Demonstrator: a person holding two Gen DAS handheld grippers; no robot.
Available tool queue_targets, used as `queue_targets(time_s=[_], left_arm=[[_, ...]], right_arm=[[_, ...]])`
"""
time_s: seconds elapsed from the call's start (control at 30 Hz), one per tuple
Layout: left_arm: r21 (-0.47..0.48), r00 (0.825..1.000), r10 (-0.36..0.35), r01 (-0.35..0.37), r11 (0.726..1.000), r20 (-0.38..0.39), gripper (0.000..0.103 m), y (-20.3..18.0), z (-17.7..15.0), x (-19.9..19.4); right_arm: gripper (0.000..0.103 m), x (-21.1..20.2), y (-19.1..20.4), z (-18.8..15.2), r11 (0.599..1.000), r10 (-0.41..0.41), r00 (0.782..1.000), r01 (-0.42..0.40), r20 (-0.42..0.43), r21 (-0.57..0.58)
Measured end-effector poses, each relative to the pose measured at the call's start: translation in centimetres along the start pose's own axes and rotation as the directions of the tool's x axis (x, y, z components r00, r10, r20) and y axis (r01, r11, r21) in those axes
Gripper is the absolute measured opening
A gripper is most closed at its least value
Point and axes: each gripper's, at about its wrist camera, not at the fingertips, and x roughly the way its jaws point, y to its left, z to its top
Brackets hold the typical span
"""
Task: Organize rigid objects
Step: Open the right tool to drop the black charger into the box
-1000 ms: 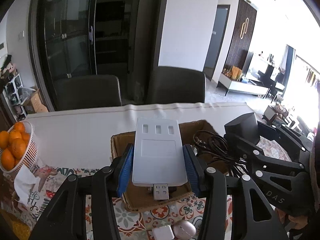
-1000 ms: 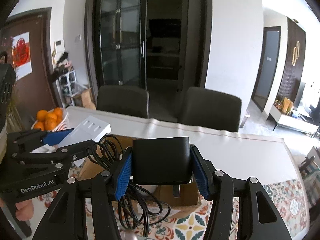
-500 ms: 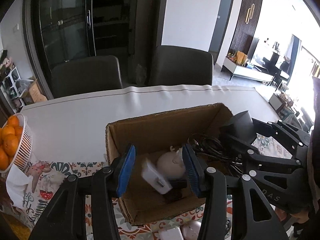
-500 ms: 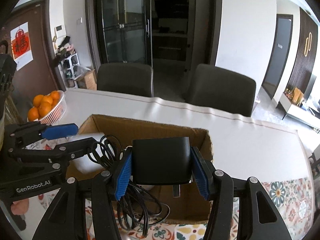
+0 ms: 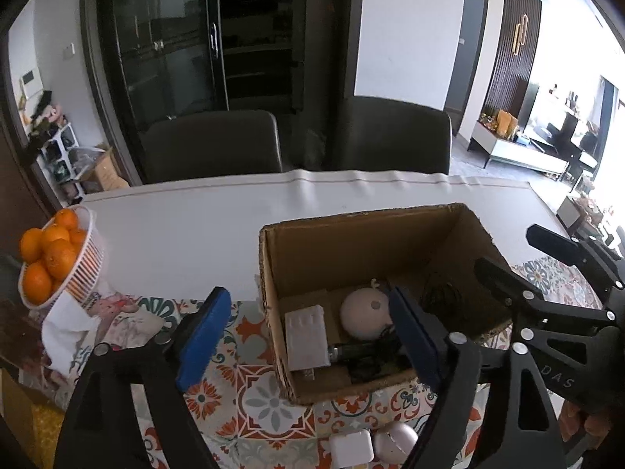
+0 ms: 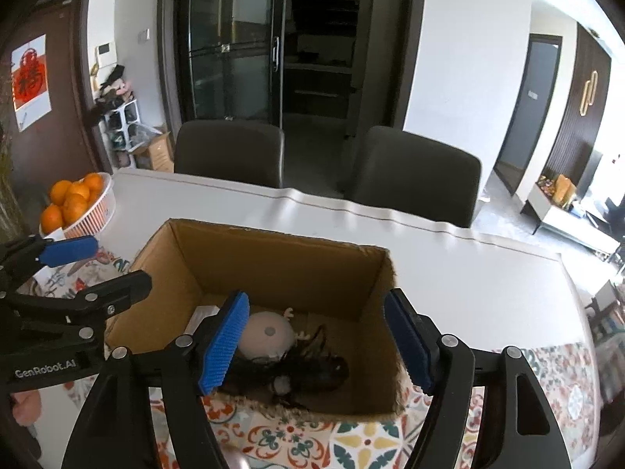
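Both tongs, left [image 5: 308, 336] and right [image 6: 316, 342], have just been opening and now stand spread and empty over the box [image 5: 269, 273]. Our white adapter [image 5: 305, 337] and black charger [image 6: 297, 371] lie inside. We risk snagging its cord or clipping the box wall while withdrawing.

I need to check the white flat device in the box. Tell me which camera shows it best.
The left wrist view: the white flat device lies fully visible on the cardboard box floor. In the right wrist view only its corner shows behind the gripper finger.
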Motion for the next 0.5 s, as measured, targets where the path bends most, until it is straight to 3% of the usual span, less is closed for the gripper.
queue_targets(time_s=[0.5], left_arm=[[0.047, 0.986, 0.088, -0.096, 0.994, 0.142, 0.102, -1.6, -3.8, -6.2]], right_arm=[[0.081, -7.6, -0.1, -3.9, 0.999, -0.044, 0.996, 0.042, 0.075, 0.027]])
